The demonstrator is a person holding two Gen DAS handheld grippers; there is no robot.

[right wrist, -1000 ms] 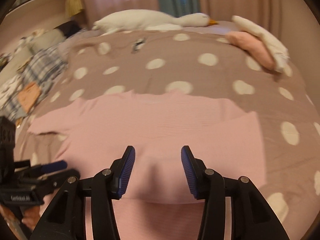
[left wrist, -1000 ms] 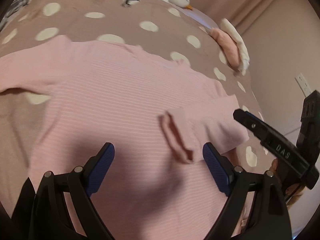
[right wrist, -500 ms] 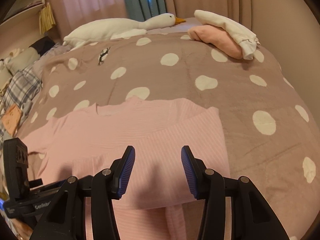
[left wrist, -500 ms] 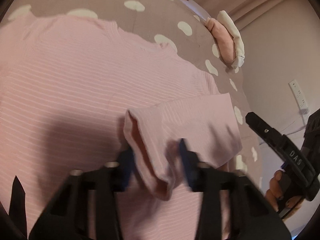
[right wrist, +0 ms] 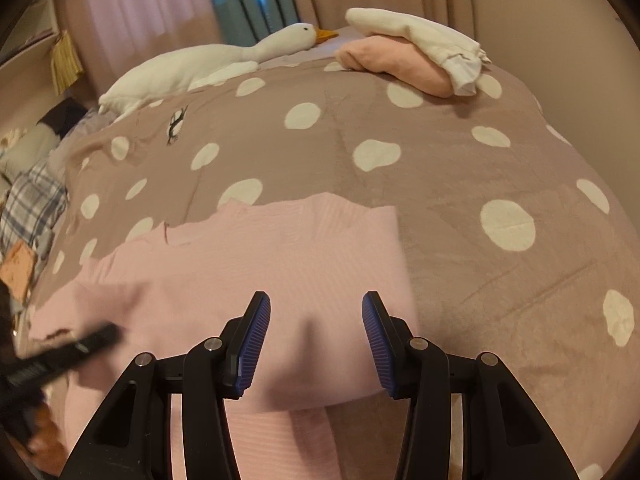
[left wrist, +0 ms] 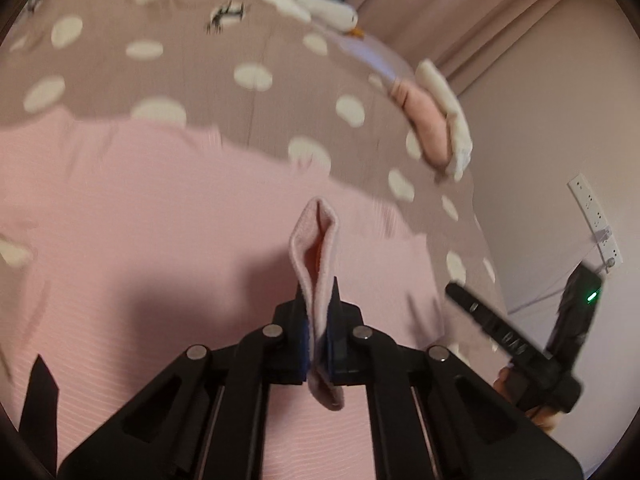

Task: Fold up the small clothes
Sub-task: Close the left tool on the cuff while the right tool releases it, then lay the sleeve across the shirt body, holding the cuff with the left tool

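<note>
- Left tongs [left wrist: 318, 334]: closed on the sleeve cuff [left wrist: 316, 240] of the pink top [left wrist: 140, 240], cuff pinched between the blue pads and standing up as a narrow loop.
- Right tongs [right wrist: 316, 344]: open, nothing between the pads, poised just above the pink top [right wrist: 280, 280] near its folded-in side.
- Pink top: spread flat on the bed cover [right wrist: 460, 168], directly ahead of both tongs, neckline toward the far side.
- Step in hand, as judged: folding a sleeve over the body of the pink top; cuff gripped and raised, not yet laid down.
- Next move, as judged: carry cuff across the pink top, lay sleeve flat and straight, then release; right tongs free to pin or smooth the fabric. Risk: cuff slipping out or the sleeve twisting.
- Left wrist view only: pinched cuff, plus the right tongs seen side-on to the right of the pink top, and a wall socket strip [left wrist: 596, 220] beyond.
- Right wrist view only: straight folded side edge of the pink top; grip on the cuff not shown, left tongs a blurred dark bar at the lower left.
- Beyond the pink top: folded clothes [right wrist: 416, 52] stacked at the far right of the bed cover; goose plush [right wrist: 224, 60] farther left.
</note>
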